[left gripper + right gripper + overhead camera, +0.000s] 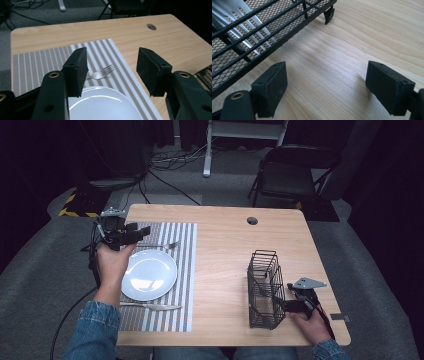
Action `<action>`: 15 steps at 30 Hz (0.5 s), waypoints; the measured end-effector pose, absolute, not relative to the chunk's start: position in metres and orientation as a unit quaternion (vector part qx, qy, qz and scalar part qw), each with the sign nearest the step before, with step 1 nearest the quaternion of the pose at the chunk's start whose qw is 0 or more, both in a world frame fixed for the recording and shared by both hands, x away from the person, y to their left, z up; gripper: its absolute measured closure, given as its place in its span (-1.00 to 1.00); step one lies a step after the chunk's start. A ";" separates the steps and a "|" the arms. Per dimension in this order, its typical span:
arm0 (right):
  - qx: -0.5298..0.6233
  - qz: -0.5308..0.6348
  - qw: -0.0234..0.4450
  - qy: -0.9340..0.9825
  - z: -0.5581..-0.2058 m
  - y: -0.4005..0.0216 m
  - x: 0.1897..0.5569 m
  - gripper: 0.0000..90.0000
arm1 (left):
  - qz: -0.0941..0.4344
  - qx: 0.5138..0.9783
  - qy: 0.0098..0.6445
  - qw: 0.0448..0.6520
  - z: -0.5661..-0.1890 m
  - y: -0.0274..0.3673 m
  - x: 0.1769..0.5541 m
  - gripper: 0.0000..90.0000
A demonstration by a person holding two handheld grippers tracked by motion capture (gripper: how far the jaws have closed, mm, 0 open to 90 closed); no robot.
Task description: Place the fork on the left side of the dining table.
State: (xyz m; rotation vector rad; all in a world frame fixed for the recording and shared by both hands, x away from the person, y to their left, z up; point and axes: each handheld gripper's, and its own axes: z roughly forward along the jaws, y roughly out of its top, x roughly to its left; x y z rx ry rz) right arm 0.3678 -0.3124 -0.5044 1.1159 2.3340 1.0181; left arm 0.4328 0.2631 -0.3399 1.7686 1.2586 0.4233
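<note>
A white plate (149,274) lies on a striped placemat (180,270) at the table's left. A fork (162,245) rests on the mat beyond the plate, a knife (150,306) on the near side. My left gripper (131,235) hovers above the mat's far left corner, open and empty; in the left gripper view its jaws frame the fork (101,73) and the plate (105,105) below. A black wire cutlery basket (265,289) stands at the right. My right gripper (281,305) rests open on the table beside the basket (249,37), holding nothing.
A round cable hole (252,220) sits near the table's far edge. Bare wood lies between mat and basket. A black chair (292,172) and a white stand (240,135) stand on the floor beyond the table, with cables around them.
</note>
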 end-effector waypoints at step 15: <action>0.395 0.361 0.179 0.826 -0.504 -0.312 0.368 -0.61 | 0.181 0.752 0.432 0.463 -0.313 0.211 0.374 -0.13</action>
